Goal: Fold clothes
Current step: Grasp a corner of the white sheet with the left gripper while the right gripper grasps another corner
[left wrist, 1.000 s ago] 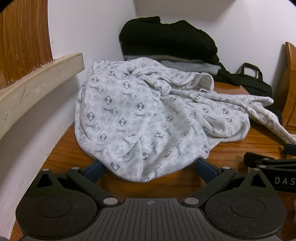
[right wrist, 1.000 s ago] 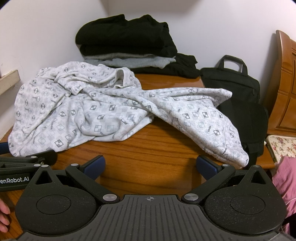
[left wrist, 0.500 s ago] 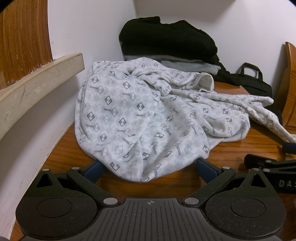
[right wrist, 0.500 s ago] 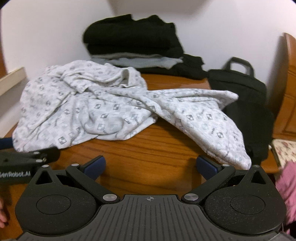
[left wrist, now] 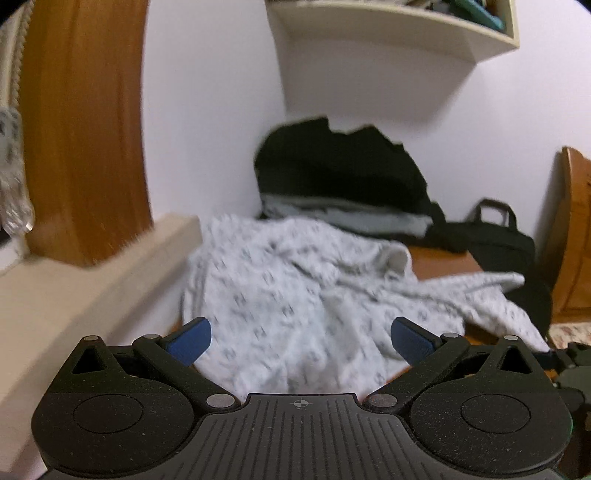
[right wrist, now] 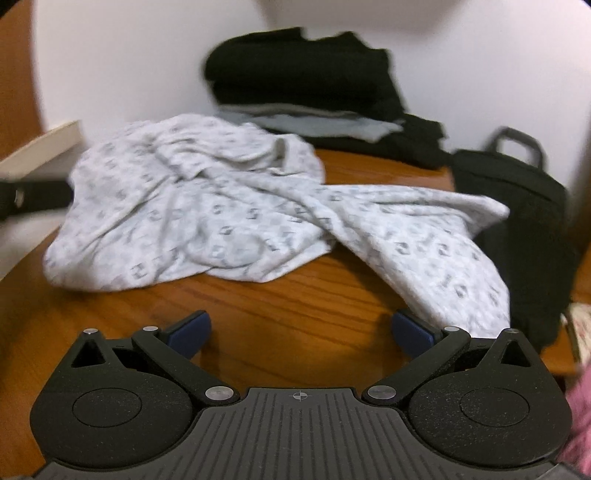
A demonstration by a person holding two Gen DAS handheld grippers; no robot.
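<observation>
A white patterned garment lies crumpled on the wooden table, one end trailing off the right edge. My left gripper hangs open above the garment's near edge, holding nothing. My right gripper is open over bare wood, its right finger close beside the trailing end. Both views are blurred by motion.
A stack of folded black and grey clothes sits at the back against the wall. A black bag stands at the right table edge. A cream ledge runs along the left, a shelf hangs above.
My left gripper has lifted and tilted up, so the shelf now shows. My right gripper has moved forward and to the right along the table. Both stay open.
</observation>
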